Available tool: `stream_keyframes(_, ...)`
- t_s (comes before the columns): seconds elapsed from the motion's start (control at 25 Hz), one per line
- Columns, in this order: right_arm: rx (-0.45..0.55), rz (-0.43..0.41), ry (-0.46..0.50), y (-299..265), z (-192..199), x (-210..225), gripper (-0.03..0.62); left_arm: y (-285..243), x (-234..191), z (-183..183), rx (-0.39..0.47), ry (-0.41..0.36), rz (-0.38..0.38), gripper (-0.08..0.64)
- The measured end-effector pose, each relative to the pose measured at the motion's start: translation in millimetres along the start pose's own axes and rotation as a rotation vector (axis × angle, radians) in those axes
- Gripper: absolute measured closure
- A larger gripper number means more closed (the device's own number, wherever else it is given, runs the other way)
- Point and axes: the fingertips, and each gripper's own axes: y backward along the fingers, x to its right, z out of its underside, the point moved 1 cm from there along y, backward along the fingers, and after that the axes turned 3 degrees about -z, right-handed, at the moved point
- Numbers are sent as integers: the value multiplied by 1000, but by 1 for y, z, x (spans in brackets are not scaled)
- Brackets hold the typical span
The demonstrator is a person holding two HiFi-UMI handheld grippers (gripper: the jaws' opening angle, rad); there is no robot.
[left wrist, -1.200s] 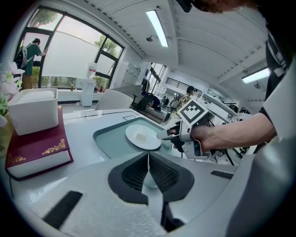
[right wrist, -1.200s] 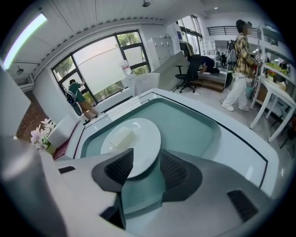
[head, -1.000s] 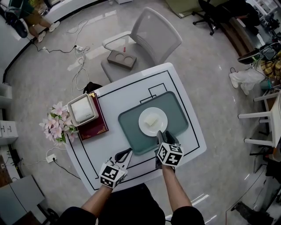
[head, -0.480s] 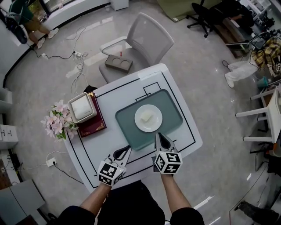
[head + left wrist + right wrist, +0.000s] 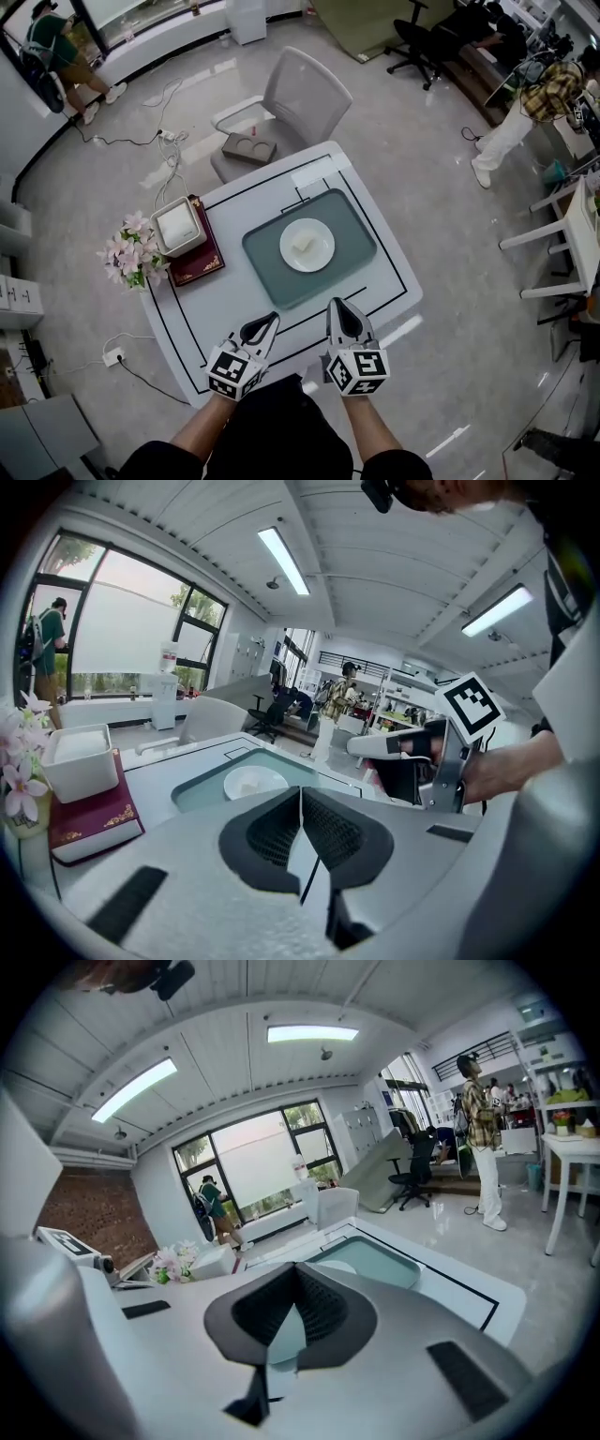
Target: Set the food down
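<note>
Nearest, the left gripper (image 5: 270,320) hangs over the near edge of the table (image 5: 220,309), its jaws pressed together on nothing. Beside it, the right gripper (image 5: 336,306) has just been closing. Its jaws meet, with nothing between them. Just beyond both lies the tray (image 5: 352,253), its long side running across in front of the person. On it sits the plate (image 5: 322,253), with the food (image 5: 302,243) at its middle, seemingly already set down. The food lies ahead of both grippers and between their lines, the right one looking slightly nearer. Farther off stands a chair (image 5: 300,94).
</note>
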Motion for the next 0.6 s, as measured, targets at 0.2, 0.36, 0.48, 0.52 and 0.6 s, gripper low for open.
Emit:
stream_keyframes(0.2,87,-5,73,50,-13,-22,583,21,30,-9,38,-33,8,546)
stream_keyframes(0.36,115,-16,130,84,-12,-39,583,37,52,-13,63,-46,11,546)
stream_keyframes(0.48,113,-21,135,104,-3,-47,584,47,69,-12,76,-55,17,546)
stream_keyframes(0.52,110,-23,134,110,0,-49,583,50,74,-12,79,-58,21,546)
stream_keyframes(0.6,106,-26,130,121,7,-50,584,55,85,-12,86,-64,27,546)
